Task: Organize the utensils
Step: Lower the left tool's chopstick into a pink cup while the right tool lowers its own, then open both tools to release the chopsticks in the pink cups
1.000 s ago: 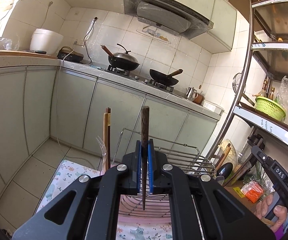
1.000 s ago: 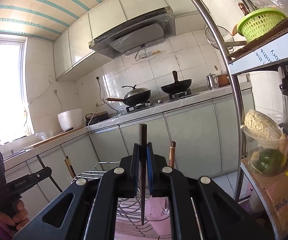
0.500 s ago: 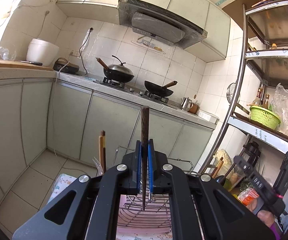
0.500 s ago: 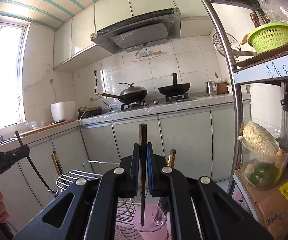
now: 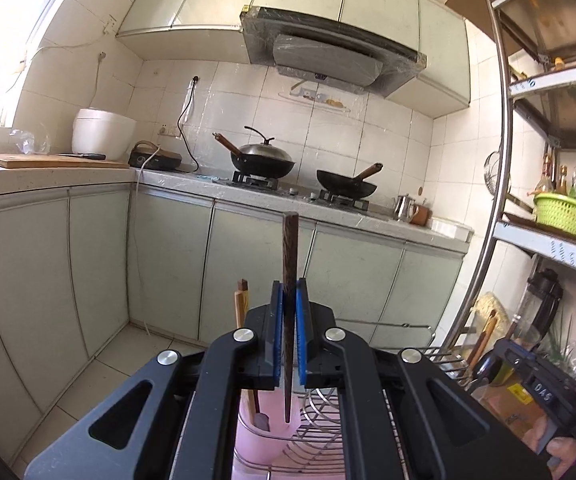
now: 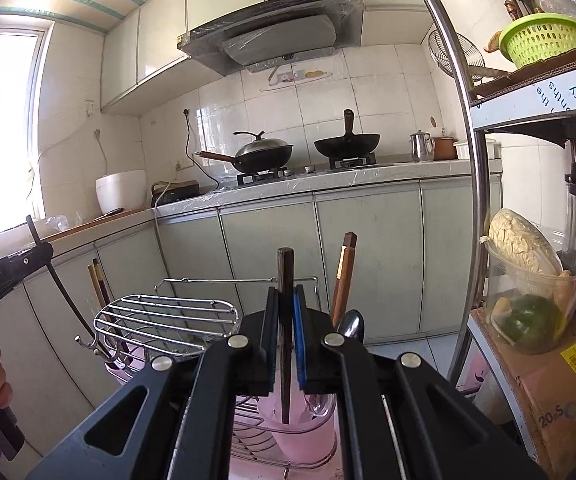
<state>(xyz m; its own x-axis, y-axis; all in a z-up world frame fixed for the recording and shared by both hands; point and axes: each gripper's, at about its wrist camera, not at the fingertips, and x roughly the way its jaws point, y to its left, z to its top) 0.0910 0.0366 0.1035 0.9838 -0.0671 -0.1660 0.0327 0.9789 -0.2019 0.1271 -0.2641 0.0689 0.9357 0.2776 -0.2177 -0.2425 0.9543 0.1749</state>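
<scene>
Above the wire dish rack (image 6: 168,320), both grippers hang with a dark chopstick pinched upright in each. The rack is the landmark here: a chrome frame with a raised wire shelf on its left side in the right wrist view and a rail across its back. Behind it runs the line of pale green cabinets (image 6: 367,260) under the stove counter, and to its right stands a metal shelving unit (image 6: 467,200) holding a tub with cabbage.

At the rack's near edge sits a pink utensil cup (image 6: 299,436) — a spoon (image 6: 349,326) and a light wooden chopstick (image 6: 343,276) stand in it, tilted.

The right gripper (image 6: 286,344) has its blue pads pressed onto a dark chopstick (image 6: 286,280), tip down inside the cup's mouth. The left gripper (image 5: 288,336) clamps the other dark chopstick (image 5: 289,248) the same way — its tip hangs just over a pink cup (image 5: 264,436) at the rack's left.
</scene>
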